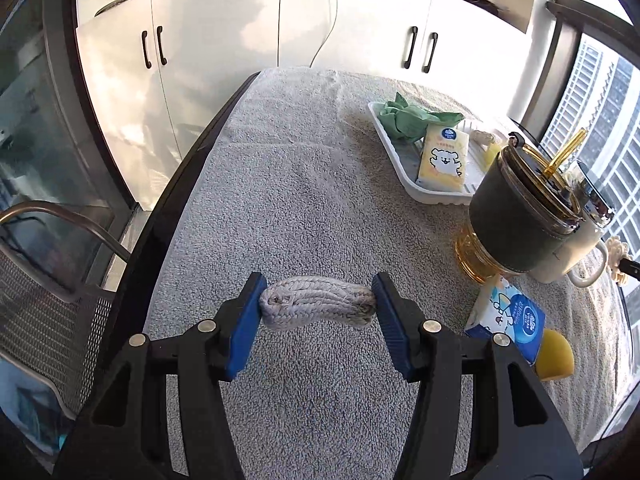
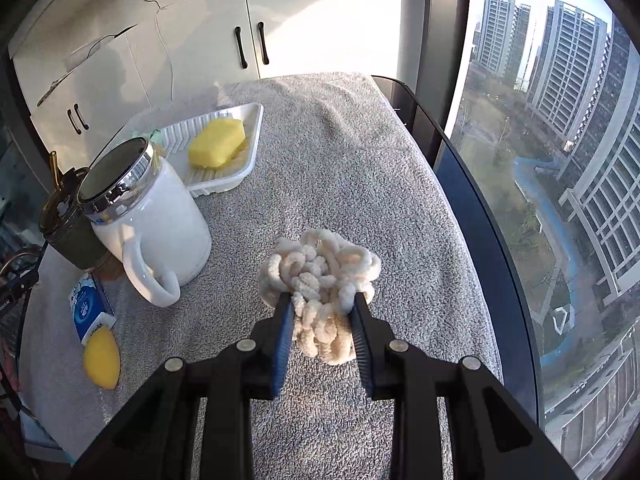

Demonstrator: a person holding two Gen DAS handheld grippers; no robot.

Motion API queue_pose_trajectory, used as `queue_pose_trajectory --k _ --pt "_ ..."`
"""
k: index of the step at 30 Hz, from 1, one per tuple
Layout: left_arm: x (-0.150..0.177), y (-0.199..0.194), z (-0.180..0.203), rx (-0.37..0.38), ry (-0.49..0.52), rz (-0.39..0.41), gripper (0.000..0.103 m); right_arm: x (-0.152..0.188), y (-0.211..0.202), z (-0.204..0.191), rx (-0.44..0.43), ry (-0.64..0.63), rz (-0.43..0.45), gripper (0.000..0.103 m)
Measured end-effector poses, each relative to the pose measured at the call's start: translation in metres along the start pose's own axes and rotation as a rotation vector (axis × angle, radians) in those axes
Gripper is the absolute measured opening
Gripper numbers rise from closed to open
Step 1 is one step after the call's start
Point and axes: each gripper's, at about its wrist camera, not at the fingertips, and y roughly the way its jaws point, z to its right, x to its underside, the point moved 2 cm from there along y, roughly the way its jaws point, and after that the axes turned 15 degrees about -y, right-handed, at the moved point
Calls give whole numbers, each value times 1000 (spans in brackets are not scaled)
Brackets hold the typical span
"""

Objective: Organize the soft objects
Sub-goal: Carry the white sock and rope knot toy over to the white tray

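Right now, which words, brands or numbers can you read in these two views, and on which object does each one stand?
"Vinda": round blue logo on the yellow tissue pack in the white tray.
"Vinda": sideways on the blue tissue pack beside the cups; its smaller print is blurred.
Blue tissue pack in the right wrist view: logo too blurred to read.
White mug: small sticker near its rim, unreadable.

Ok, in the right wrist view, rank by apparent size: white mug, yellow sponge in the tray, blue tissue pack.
1. White ceramic mug, largest, though nearest the camera.
2. Yellow sponge and blue tissue pack: too alike to rank.
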Motion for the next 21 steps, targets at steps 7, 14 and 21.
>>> queue_pose_trajectory --k 7,14,21 --pt "-36 22 -7 -53 -6 23 52 -32 14 26 27 13 8 30" --pt "-83 52 -5 -80 -16 48 52 -70 35 48 37 12 31 30" --pt "-118 80 24 -21 -6 29 52 -125 60 43 -3 14 62 30"
